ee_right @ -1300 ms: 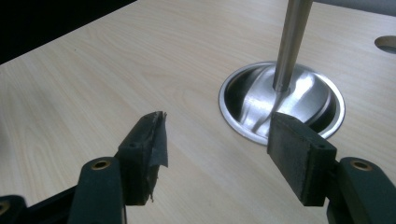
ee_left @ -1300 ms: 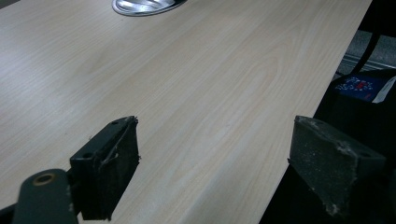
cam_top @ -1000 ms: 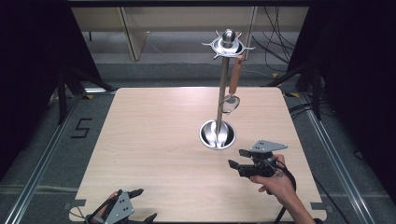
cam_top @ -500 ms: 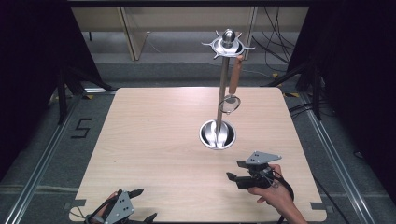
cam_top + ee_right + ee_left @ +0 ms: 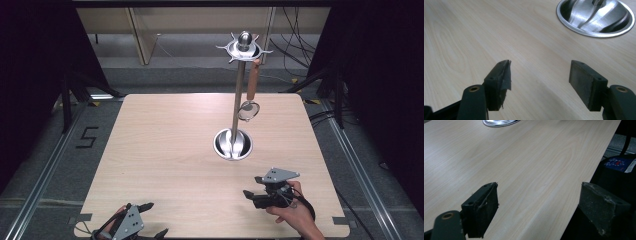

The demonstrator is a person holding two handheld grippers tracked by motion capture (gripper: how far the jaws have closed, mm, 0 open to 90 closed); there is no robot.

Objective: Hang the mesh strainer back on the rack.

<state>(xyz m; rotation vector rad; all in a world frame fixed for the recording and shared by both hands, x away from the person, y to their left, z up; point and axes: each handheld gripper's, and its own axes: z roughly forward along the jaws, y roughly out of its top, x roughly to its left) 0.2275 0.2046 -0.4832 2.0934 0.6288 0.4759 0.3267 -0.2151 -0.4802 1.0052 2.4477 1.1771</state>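
a: containers first. what's on the desk (image 5: 165, 150)?

b: one steel stand (image 5: 238, 100), right of centre. round dished base (image 5: 233, 144), upright pole, spiked ring at the top with a ball finial. the dish shows bright reflections; can't tell if anything lies in it.

a: anything on the ring?

b: a strainer (image 5: 249, 107) with a brown handle hangs from a hook on the stand's right side, mesh head down, beside the pole and above the base.

a: left hand-held gripper (image 5: 154, 219)?

b: at the near left edge of the desk, partly cut off by the frame. jaws spread wide, released, grasping nothing. in the left gripper view one jaw sits over the desk, the other past its edge over dark floor. the base rim (image 5: 500, 122) shows far off at the top.

a: right hand-held gripper (image 5: 254, 188)?

b: near right part of the desk, held in the person's hand (image 5: 295, 212), grey plate on top. jaws parted, released, bare wood between them. the base (image 5: 596, 17) lies ahead, near but apart.

a: obstructions?

b: bare wood between each gripper and the stand. cables and dark frames off the desk at the far right.
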